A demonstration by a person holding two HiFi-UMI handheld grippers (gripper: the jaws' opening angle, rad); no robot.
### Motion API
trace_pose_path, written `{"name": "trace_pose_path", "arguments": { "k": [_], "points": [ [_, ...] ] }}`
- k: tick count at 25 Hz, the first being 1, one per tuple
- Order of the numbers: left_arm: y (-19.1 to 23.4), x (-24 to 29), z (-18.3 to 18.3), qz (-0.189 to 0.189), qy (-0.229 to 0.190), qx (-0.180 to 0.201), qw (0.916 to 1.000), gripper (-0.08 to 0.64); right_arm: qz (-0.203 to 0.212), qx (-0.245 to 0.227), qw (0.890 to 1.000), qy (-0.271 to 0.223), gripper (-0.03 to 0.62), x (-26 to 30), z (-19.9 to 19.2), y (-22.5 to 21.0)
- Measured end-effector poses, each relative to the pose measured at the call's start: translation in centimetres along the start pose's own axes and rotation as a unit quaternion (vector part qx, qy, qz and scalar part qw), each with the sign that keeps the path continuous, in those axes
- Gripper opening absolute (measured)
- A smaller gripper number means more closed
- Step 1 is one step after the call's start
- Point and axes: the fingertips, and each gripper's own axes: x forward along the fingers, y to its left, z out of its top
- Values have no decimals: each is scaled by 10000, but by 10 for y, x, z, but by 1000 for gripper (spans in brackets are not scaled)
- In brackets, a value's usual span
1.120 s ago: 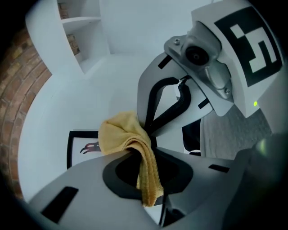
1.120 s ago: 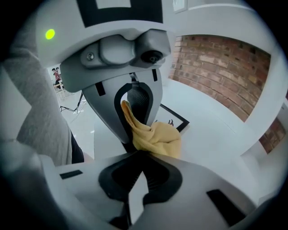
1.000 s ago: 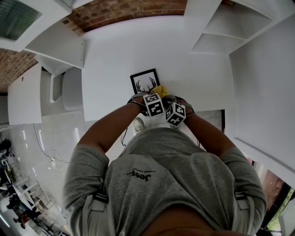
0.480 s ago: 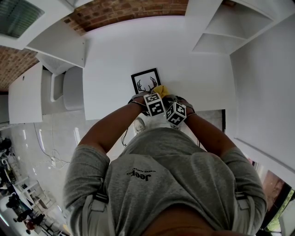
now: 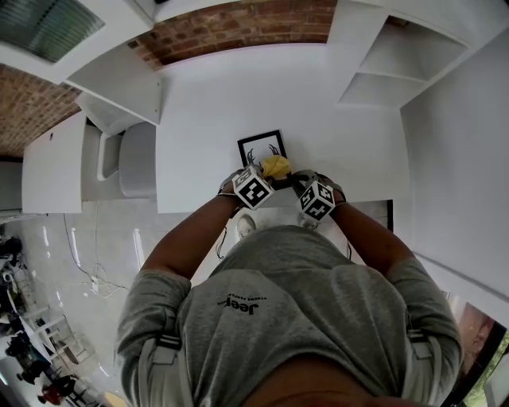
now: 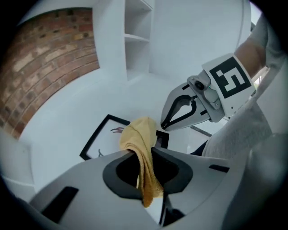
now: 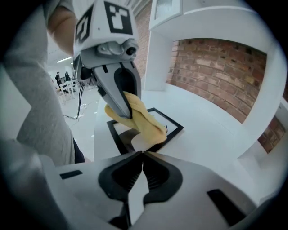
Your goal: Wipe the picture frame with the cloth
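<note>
A black picture frame (image 5: pixel 261 148) with an antler drawing lies flat on the white table (image 5: pixel 207 111). My left gripper (image 5: pixel 267 172) is shut on a yellow cloth (image 5: pixel 276 166), which hangs over the frame's near right corner. In the left gripper view the cloth (image 6: pixel 140 148) droops between the jaws above the frame (image 6: pixel 100 139). My right gripper (image 5: pixel 297 178) hovers just right of the cloth, jaws shut and holding nothing. The right gripper view shows the left gripper (image 7: pixel 124 110), the cloth (image 7: pixel 144 119) and the frame (image 7: pixel 174 127).
White open shelves (image 5: pixel 398 56) stand at the table's far right, under a brick wall (image 5: pixel 238 20). A white rounded seat (image 5: pixel 137 159) sits left of the table. The table's near edge (image 5: pixel 191 208) runs just under my hands.
The left gripper has shifted left with the cloth, further over the frame's corner. The two grippers now stand wider apart. The head view has tilted slightly.
</note>
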Motion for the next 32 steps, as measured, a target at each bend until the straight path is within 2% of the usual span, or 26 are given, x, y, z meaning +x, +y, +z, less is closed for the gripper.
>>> {"name": "trace_pose_path", "arguments": {
  "k": [5,10,15,20,25,30,32],
  "points": [
    [27,-38,-12,276,-584,-738,9952,64,23,711,9962,-500,17,-26,21,-20],
    [52,-91,-11,508,-1325,-1242,9821,64,16,1105,9915,-693,17,-55,33,-38],
    [84,-144,-10,934,-2133,-1700,9575,64,-243,1422,9833,-1110,15,-87,49,-70],
    [110,-192,-17,1298,-2754,-2081,9295,64,-518,1764,9687,-1666,15,-127,70,-104],
    [122,-227,-29,1554,-3200,-2406,9031,64,-767,2015,9524,-2154,15,-162,82,-130],
    [126,-250,-38,1631,-3562,-2618,8820,64,-912,2144,9373,-2593,15,-187,91,-143],
    [126,-255,-40,1636,-3648,-2683,8765,64,-915,2196,9340,-2666,15,-191,92,-146]
  ]
}}
